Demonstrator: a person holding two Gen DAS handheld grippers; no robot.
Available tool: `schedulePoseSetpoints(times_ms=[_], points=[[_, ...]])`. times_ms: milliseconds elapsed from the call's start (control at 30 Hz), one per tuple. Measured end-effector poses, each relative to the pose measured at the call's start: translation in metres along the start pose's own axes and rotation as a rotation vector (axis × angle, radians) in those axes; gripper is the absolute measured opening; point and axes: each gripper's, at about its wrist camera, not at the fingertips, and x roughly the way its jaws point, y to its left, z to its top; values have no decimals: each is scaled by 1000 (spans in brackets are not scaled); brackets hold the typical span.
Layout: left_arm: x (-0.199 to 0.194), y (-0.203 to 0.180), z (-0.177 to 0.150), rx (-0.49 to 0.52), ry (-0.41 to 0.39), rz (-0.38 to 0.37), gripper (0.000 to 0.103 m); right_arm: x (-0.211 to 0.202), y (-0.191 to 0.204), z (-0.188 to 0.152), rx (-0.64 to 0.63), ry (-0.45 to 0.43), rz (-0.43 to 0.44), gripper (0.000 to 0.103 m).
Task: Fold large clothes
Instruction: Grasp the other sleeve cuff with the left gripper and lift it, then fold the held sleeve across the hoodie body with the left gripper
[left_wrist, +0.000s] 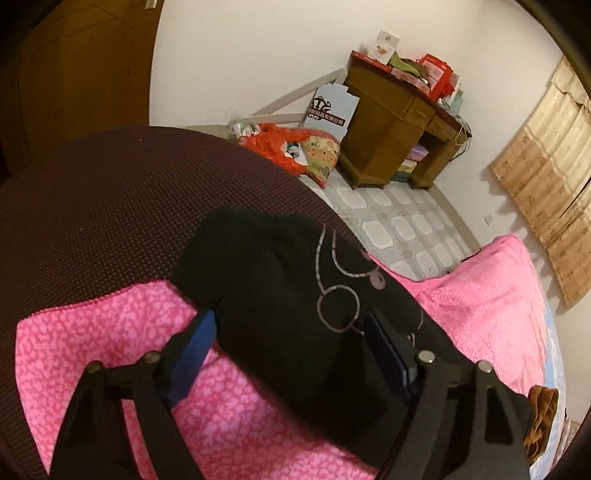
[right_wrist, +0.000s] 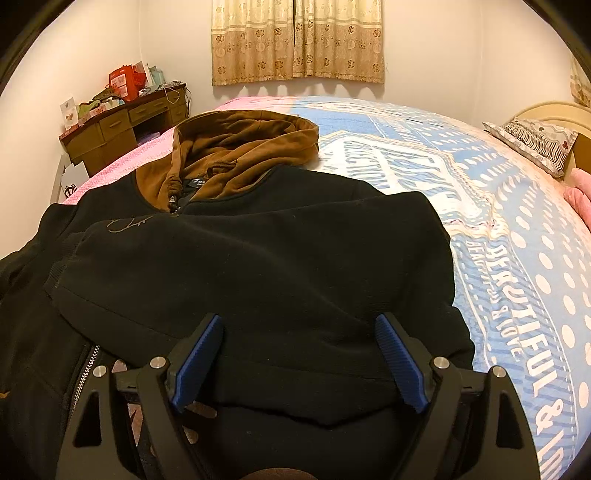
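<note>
right wrist alone shows brown hood (right_wrist: 236, 147); both tongs (left_wrist: 291, 354) (right_wrist: 299, 354) apart over black hoodie (right_wrist: 240, 258).

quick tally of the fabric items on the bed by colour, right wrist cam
Black with brown hood: 1, the hooded jacket
Blue and white: 1, the printed bedspread
Pink: 1, the pink blanket at the bed's far left edge
Grey patterned: 1, the pillow
Total: 4

Both wrist views close over hoodie (right_wrist: 258, 258).
</note>
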Motion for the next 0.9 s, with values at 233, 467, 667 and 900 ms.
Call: schedulePoseSetpoints(times_ms=[233, 467, 667, 900], points=[[-11, -1, 4, 63, -52, -1, 17, 0, 1, 0, 1, -1, 1, 86], [-74, -52, -5, 213, -253, -60, 13, 0, 0, 0, 3, -2, 4, 86], [-169, -161, -82, 531, -453, -292, 12, -1, 2, 1, 9, -7, 9, 86], [-200, -260, -240, 875, -435, -500, 12, -1, 0, 0, 17, -13, 16, 86]])
